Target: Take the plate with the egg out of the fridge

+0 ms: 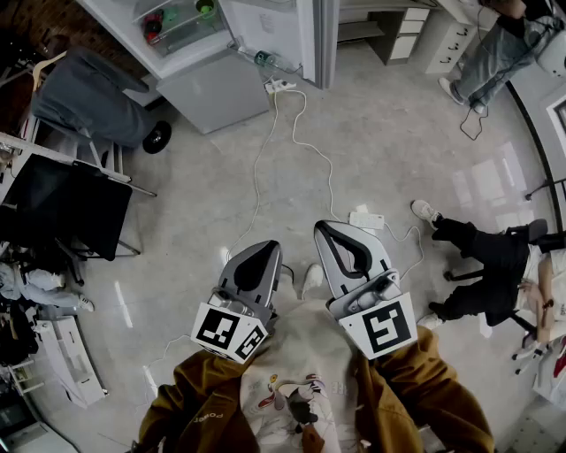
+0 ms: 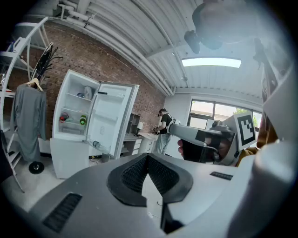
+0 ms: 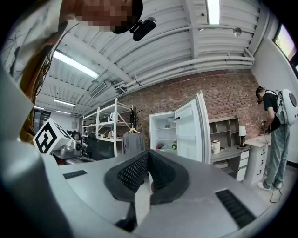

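Note:
The white fridge [image 1: 208, 66] stands open a few steps ahead across the floor, its door [image 1: 265, 26] swung to the right. It also shows in the left gripper view [image 2: 72, 123] and the right gripper view [image 3: 160, 132]. On a shelf sit a red item [image 1: 155, 22] and a green one [image 1: 205, 7]; I cannot make out a plate or an egg. My left gripper [image 1: 263, 249] [image 2: 148, 156] and right gripper [image 1: 325, 228] [image 3: 149, 154] are held close to my chest, both shut with nothing in them.
A white power strip [image 1: 281, 86] and its cable [image 1: 262, 159] lie on the floor before the fridge. A grey jacket [image 1: 84, 93] hangs at left beside a desk with a black screen [image 1: 62, 208]. One person sits at right [image 1: 491, 265]; another stands by cabinets [image 1: 495, 49].

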Tool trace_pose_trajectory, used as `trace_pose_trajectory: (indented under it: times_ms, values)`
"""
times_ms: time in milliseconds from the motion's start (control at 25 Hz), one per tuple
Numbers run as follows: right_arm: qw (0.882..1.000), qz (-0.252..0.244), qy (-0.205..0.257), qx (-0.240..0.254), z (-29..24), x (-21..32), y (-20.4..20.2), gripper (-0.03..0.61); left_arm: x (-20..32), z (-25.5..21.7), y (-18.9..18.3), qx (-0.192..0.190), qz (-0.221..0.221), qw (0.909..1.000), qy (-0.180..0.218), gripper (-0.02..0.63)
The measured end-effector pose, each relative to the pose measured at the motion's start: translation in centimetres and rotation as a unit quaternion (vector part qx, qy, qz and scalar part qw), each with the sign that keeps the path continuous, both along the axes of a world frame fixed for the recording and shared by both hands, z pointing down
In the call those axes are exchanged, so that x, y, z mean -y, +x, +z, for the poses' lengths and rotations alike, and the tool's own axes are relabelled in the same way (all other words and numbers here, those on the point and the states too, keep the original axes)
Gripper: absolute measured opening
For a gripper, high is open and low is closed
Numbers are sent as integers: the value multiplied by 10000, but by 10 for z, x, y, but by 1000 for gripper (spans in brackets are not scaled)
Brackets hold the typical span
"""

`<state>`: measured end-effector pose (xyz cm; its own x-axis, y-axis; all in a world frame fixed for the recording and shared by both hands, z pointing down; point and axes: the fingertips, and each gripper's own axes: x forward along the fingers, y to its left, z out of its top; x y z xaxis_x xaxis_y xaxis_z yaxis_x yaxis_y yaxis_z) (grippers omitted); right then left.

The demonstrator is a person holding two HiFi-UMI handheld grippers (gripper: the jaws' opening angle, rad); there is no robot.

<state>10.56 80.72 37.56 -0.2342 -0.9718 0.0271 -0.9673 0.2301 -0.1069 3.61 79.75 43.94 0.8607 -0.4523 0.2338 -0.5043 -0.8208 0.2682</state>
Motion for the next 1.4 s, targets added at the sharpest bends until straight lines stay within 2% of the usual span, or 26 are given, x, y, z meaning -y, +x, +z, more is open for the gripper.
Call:
trace_pose_trajectory:
  times_ms: [120,320,560,760,880,1000,1160,1400]
  values:
    - [10000,1,-43,23,3,3,-6,5,3,4,-5,-48,13,10000,-82,8]
    - [9985,-319,-418,122,26,3,-11,5,7,6,-12,-40,-37,10000,-66,8]
    - [9974,-448,-524,183,34,4,-18,5,8,12,-16,-4,-75,9999,-134,8]
    - [9967,-452,-592,317,42,3,-16,6,4,16,-12,124,-34,9998,-165,8]
    - [9939,-638,-708,557,54,6,-18,5,6,23,-16,241,-102,9994,-231,8]
    - [9906,-855,-805,699,61,13,-30,5,15,29,-26,277,-215,9989,-322,8]
    - [9895,-936,-917,617,70,34,-39,5,36,38,-30,213,-263,9985,-426,8]
    - [9876,-985,-1122,478,75,97,-48,5,101,43,-37,38,-341,9977,-593,8]
